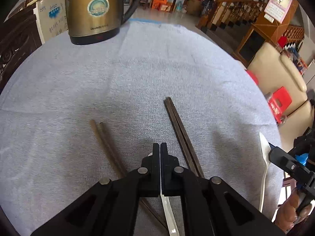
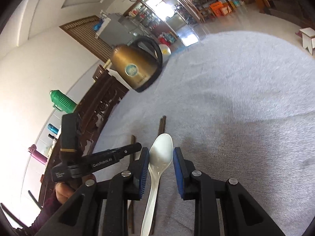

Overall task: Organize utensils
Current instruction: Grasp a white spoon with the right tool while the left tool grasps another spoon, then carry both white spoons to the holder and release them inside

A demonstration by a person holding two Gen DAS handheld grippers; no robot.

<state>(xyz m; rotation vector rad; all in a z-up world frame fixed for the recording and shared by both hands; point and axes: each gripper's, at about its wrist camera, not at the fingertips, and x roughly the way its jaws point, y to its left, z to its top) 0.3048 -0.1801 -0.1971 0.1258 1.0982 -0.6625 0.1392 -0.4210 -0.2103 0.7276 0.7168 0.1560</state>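
1. Jaws of the left gripper (image 1: 159,145) are pressed together on a white spoon (image 1: 169,214), its handle trailing toward 6 o'clock beneath them.
2. Jaws of the right gripper (image 2: 161,154) stand apart around a second white spoon (image 2: 160,153), bowl at 12 o'clock, handle toward 6; whether the pads touch it is unclear.
3. Two chopstick pairs (image 1: 185,137) (image 1: 107,147) lie on the bench (image 1: 137,78), flanking the left jaws.
4. Only the left view shows both pairs' full length.
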